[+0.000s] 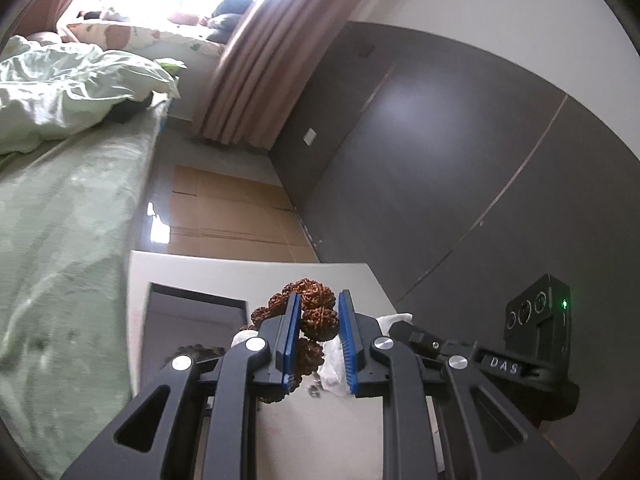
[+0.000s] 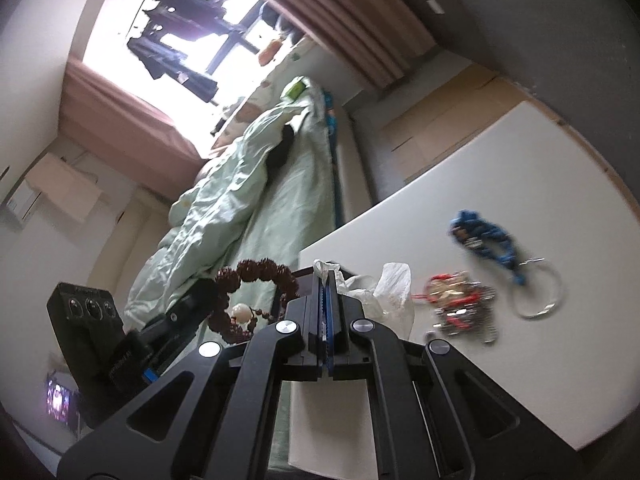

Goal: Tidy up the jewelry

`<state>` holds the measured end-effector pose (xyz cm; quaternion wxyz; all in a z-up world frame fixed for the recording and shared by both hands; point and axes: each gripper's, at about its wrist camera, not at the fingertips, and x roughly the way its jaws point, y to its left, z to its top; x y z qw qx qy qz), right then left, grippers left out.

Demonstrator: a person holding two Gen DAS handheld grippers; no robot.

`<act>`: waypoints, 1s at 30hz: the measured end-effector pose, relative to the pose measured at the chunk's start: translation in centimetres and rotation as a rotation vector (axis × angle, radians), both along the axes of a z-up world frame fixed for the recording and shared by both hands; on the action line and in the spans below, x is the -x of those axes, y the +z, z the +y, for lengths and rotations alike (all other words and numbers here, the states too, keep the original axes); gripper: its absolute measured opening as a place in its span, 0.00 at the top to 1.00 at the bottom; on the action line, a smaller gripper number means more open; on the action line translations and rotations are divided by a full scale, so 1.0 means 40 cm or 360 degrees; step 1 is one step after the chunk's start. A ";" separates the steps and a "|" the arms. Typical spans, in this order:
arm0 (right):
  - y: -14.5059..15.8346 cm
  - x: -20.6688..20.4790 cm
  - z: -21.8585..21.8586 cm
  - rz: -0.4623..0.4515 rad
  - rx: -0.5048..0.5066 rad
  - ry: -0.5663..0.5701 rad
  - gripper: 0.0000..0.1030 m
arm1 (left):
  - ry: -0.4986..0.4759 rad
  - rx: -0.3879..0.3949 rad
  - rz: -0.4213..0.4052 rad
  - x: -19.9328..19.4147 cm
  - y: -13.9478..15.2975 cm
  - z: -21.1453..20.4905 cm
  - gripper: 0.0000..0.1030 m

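My left gripper [image 1: 319, 312] is shut on a brown knobbly-bead bracelet [image 1: 318, 318] and holds it in the air above the white table [image 1: 248, 276]. The bracelet also shows in the right wrist view [image 2: 260, 272], with a white bead [image 2: 242, 312] on it. My right gripper [image 2: 326, 280] is shut on a clear plastic bag [image 2: 384, 288] at the table's left edge. The bag also shows in the left wrist view [image 1: 334, 368]. A dark open box [image 1: 192, 320] lies on the table left of the bracelet.
On the table [image 2: 500, 184] lie a red and silver jewelry heap [image 2: 460, 304] and a blue braided keychain [image 2: 484, 236] with a metal ring [image 2: 540, 292]. A bed with green bedding [image 1: 60, 200] runs along the table's left. A dark wall panel [image 1: 440, 160] stands behind.
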<state>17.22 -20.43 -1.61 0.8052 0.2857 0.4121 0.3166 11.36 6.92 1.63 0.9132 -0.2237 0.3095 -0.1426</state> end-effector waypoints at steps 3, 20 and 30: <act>0.004 0.008 0.046 -0.0040 -0.0013 0.0039 0.97 | 0.0047 0.0004 -0.0003 0.013 0.006 0.042 0.84; -0.043 -0.009 0.228 -0.0046 -0.0120 0.0207 0.97 | 0.0183 0.0062 0.0044 0.024 -0.009 0.153 0.84; -0.058 -0.026 0.233 0.0012 -0.0007 0.0127 0.25 | 0.0173 0.0078 0.0091 -0.012 -0.030 0.165 0.84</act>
